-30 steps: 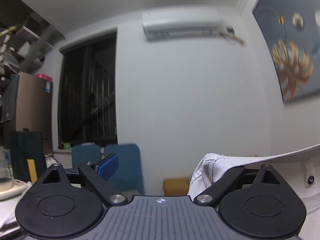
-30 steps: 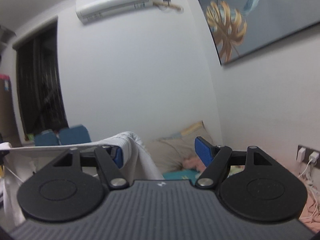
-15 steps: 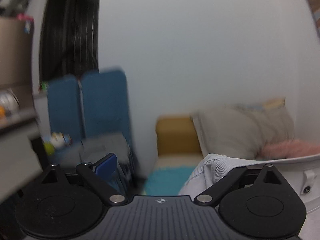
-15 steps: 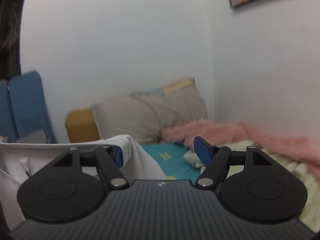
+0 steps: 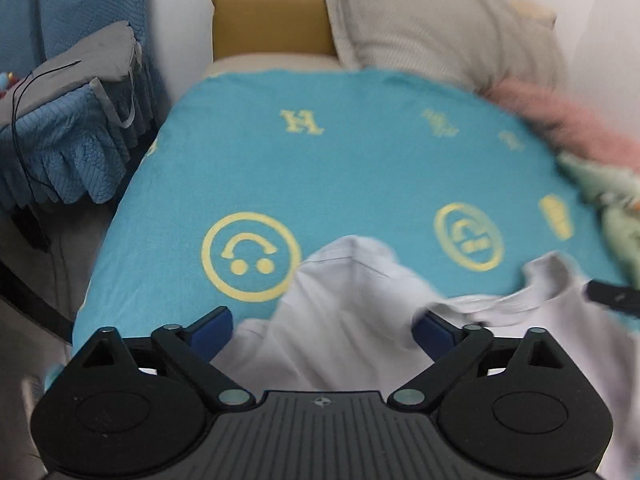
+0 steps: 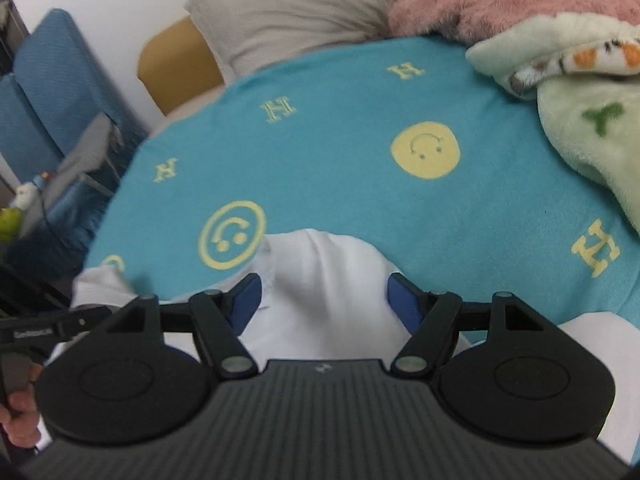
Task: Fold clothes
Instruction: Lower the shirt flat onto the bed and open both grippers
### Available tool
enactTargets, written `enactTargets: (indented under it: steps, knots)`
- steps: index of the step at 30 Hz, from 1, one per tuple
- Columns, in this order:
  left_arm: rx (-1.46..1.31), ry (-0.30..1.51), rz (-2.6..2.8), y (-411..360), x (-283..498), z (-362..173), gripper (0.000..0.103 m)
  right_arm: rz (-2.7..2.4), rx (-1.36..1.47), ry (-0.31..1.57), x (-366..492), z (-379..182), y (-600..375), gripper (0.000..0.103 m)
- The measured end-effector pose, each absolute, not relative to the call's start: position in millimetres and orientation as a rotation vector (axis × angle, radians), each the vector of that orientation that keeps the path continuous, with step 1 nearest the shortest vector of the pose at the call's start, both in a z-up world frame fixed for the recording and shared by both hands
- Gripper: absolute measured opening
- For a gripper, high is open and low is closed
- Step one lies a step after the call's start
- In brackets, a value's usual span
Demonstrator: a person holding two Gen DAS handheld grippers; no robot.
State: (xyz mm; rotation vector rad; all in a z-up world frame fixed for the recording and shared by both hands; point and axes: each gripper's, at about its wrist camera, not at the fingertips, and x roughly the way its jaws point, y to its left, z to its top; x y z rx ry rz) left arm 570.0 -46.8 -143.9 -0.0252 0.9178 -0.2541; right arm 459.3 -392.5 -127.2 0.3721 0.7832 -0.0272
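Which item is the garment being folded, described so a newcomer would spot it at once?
Start from the turquoise blanket printed with yellow smiley faces that covers the bed. At its near edge, between the fingers of each gripper, lies the white shirt, also seen in the left wrist view. It is plain, smooth and unprinted, unlike the fluffy pink throw and pale green plush blanket.

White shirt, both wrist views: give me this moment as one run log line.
phase: laying out | white shirt: on teal blanket, between fingers of both tools | left tool: open | right tool: open
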Motion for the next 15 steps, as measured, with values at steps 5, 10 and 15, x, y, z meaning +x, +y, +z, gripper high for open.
enactTargets:
  steps: [5,10,15]
  knots:
    - [-0.083,0.776,-0.253,-28,494,-102,0.101,-0.003,0.362,0.655,396,-82,-375,0.072]
    - [-0.109,0.65,-0.245,-5,385,-68,0.102,0.013,0.375,0.571,303,-45,-349,0.072]
    - [-0.126,0.576,-0.24,26,274,-40,0.102,0.026,0.4,0.51,198,-18,-327,0.072]
